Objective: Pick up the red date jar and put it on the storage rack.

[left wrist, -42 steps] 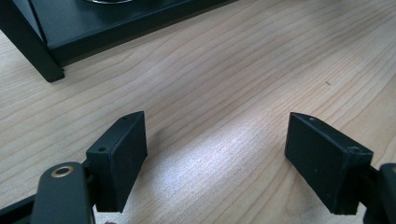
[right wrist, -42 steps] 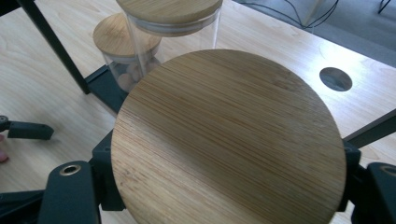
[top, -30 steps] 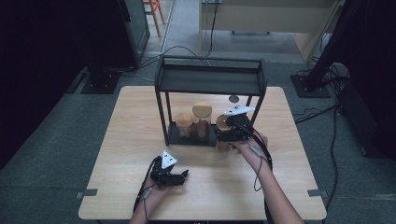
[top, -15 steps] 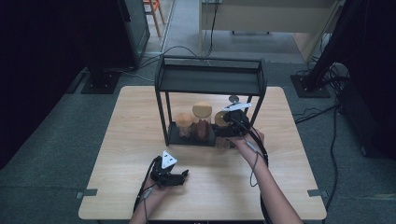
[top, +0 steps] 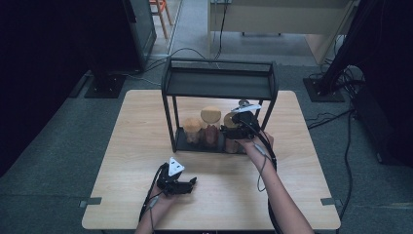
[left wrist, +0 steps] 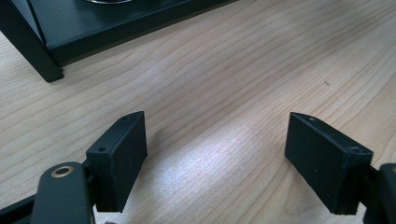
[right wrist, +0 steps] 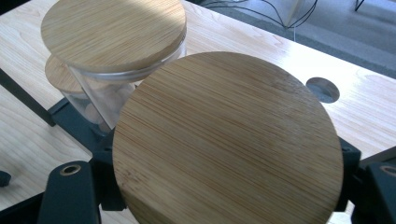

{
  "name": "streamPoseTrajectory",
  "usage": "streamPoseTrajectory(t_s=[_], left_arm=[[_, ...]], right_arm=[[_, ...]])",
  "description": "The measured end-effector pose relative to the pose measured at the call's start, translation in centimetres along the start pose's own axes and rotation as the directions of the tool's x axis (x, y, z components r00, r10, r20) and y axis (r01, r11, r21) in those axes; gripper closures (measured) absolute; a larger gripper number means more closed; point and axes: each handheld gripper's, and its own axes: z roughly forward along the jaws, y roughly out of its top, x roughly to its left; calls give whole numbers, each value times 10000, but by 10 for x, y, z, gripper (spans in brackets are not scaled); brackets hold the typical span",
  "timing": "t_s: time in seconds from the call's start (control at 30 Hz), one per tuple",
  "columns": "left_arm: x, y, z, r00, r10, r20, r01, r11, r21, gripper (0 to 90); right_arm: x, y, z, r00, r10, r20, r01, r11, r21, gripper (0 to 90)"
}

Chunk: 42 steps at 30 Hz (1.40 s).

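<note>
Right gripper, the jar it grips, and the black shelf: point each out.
right gripper (top: 233,130): high view, between its fingertips.
jar (right wrist: 229,140): right gripper view, bamboo lid centre.
black shelf (top: 219,84): high view, top tray.

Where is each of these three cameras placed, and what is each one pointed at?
High view: above the person's side, looking forward and down on the table, rack and jars; both forearms and grippers show.
Left gripper view: rides the left gripper, low over the bare wood, facing the rack's base; its two open jaws show.
Right gripper view: rides the right gripper, looking down on a jar lid between its jaws.
Shared: the high and right gripper views both show the lidded jars.
</note>
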Motion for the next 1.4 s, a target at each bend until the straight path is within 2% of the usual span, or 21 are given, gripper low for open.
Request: streamPoseTrajectory(t_s=[0.4,0.83,1.17,1.4], left_arm=[[0,0,0,10000,43,-21,-43,10000,16,215],[0,0,0,10000,66,-38,-65,10000,26,214],[0,0,0,10000,78,-39,-78,10000,31,215],[0,0,0,10000,61,-37,-61,10000,20,214]], right_arm=[[-2,4,8,9999,19,166,-18,10000,-26,251],[-6,4,13,9986,498,176,-494,9985,-220,250],[-6,3,12,9984,530,209,-526,9984,-223,247],[-4,3,6,9963,798,316,-784,9960,-436,223]])
